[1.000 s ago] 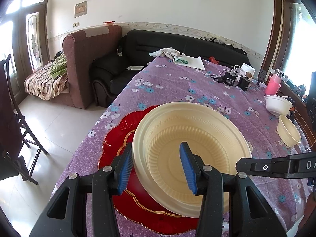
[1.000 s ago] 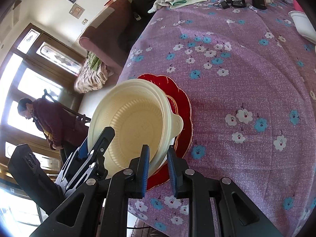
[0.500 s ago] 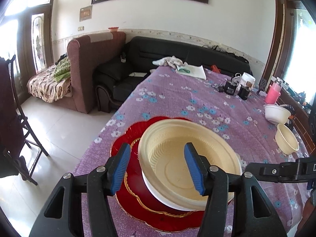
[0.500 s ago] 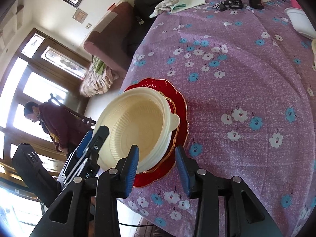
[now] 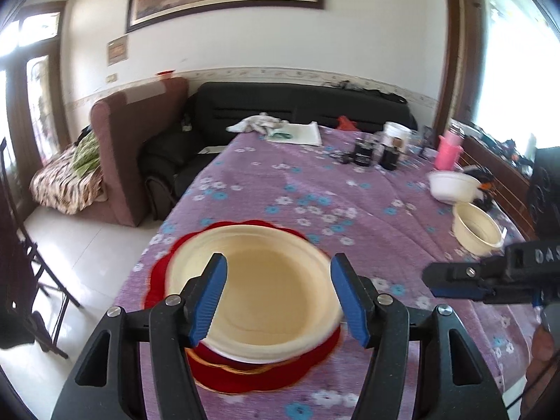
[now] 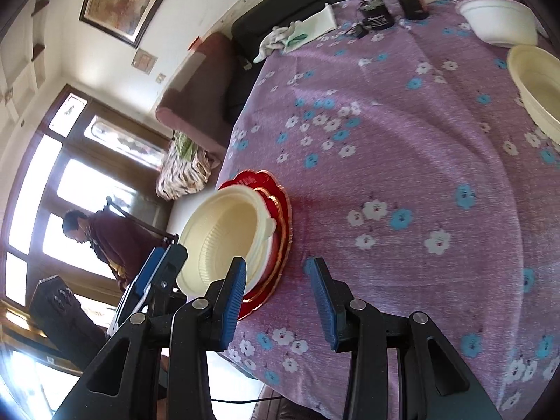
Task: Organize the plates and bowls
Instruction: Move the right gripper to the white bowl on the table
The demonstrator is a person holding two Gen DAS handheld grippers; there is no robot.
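A cream plastic bowl (image 5: 269, 290) rests on a white dish on a red scalloped plate (image 5: 245, 374) at the near left corner of the table. My left gripper (image 5: 278, 297) is open and empty above the bowl's near side. My right gripper (image 6: 278, 297) is open and empty, to the right of the stack (image 6: 227, 241). A small cream bowl (image 5: 477, 232) and a white bowl (image 5: 451, 187) sit at the right edge; both also show in the right wrist view, cream (image 6: 539, 87) and white (image 6: 498, 21).
The table has a purple floral cloth (image 5: 315, 192). At its far end lie a folded cloth (image 5: 297, 133), black chargers (image 5: 376, 152), a white tub and a pink cup (image 5: 448, 148). A sofa and armchair stand beyond. A person stands by the window (image 6: 101, 241).
Both grippers let go of the cream bowl, opened and pulled back. The bowl now lies flat on the stack over the red plate.
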